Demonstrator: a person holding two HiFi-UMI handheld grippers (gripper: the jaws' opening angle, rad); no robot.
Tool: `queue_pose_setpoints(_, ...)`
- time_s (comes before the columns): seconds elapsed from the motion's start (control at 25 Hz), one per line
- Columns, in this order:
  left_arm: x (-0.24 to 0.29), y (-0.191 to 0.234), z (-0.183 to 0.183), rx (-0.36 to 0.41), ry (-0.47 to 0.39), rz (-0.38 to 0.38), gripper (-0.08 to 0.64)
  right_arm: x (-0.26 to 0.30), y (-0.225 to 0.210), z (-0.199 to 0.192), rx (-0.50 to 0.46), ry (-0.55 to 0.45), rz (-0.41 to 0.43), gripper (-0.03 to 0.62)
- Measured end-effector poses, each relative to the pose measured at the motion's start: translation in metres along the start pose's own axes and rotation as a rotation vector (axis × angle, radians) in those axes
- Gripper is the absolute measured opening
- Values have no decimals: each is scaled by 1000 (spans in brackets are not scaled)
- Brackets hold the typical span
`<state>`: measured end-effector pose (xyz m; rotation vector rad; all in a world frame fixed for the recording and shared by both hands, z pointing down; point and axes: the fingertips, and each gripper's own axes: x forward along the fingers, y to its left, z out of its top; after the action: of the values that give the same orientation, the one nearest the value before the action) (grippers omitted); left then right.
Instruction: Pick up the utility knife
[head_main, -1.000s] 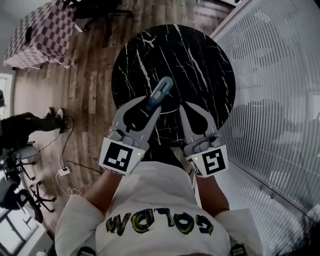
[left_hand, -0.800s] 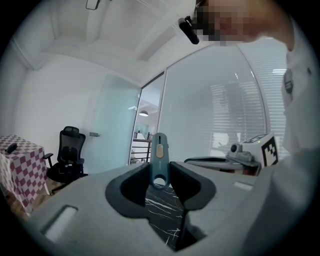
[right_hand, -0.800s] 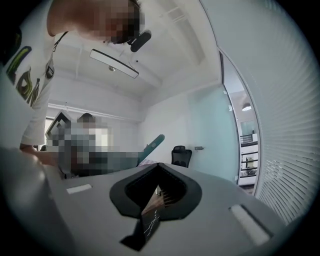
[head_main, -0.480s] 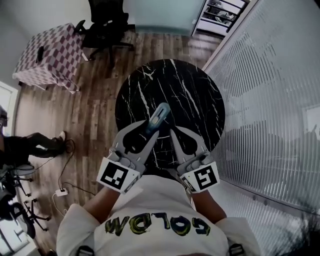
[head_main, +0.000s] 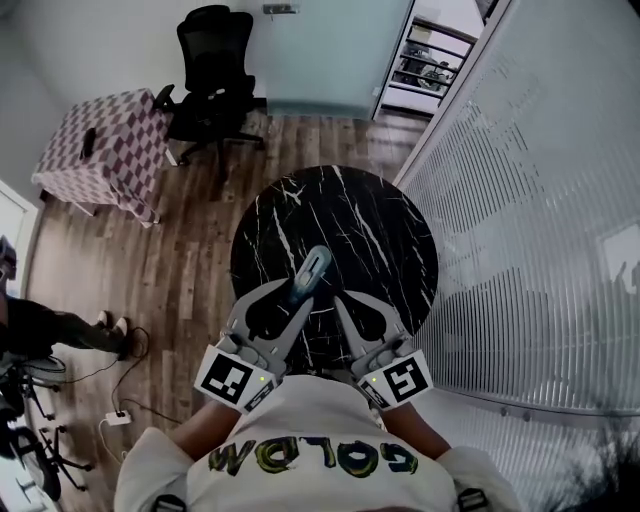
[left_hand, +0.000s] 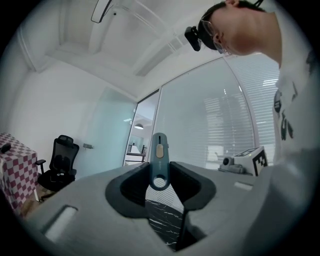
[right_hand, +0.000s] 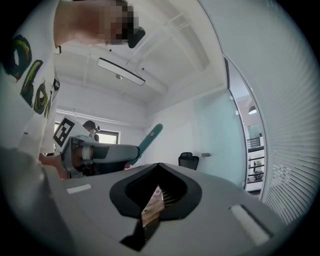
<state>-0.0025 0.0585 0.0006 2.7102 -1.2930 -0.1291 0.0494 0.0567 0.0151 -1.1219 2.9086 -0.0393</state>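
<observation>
The utility knife (head_main: 308, 275) is clamped in the left gripper (head_main: 300, 300) and has been lifted higher above the round black table (head_main: 385, 225) than a second ago. The right gripper (head_main: 338, 303) is closed on nothing. The pick-up is judged complete.

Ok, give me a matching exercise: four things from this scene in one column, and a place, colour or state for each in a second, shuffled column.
Things:
1. utility knife
2. right gripper
3. round table
4. office chair

Descriptions:
A. black with white veins
B. clamped by the left gripper
C. beside the checkered table
D. jaws together, nothing between them

Pairs: 1-B, 2-D, 3-A, 4-C
</observation>
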Motion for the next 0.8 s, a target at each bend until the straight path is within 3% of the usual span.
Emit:
queue_pose_setpoints(0.32, -2, -2, 7, -12, -23, -6, 133, -4, 3, 10, 52, -27, 29, 2)
queue_pose_setpoints(0.8, 4, -11, 0, -21, -2, -24, 135, -9, 3, 19, -6, -23, 23, 0)
